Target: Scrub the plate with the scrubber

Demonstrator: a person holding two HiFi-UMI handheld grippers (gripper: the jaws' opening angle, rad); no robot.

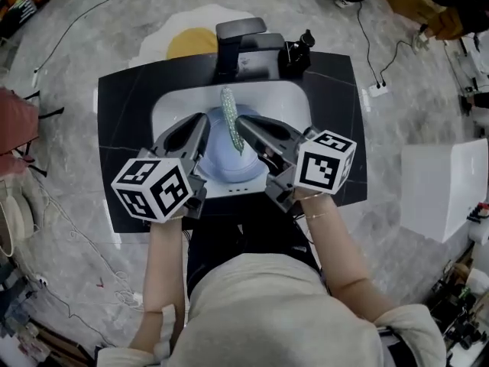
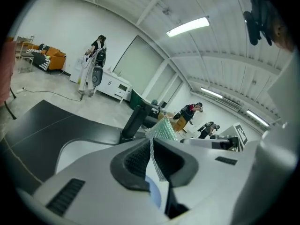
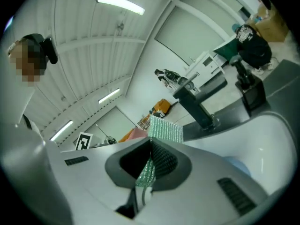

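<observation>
A light blue plate (image 1: 221, 167) lies in the white sink (image 1: 172, 105). My left gripper (image 1: 202, 122) reaches in from the left and is shut on the plate's rim; the plate (image 2: 154, 193) shows blue just under the jaws (image 2: 151, 146). My right gripper (image 1: 241, 122) comes in from the right, shut on a green mesh scrubber (image 1: 231, 128) that stands on edge over the plate. In the right gripper view the scrubber (image 3: 165, 128) sticks out past the jaws (image 3: 151, 146), with the plate (image 3: 234, 163) low on the right. From the left gripper view the scrubber (image 2: 161, 130) shows just beyond the jaws.
The sink is set in a black countertop (image 1: 122, 128). A black faucet (image 1: 233, 40) and a black dispenser (image 1: 298, 52) stand behind the basin. A white box (image 1: 443, 189) sits on the floor to the right. Cables run across the floor.
</observation>
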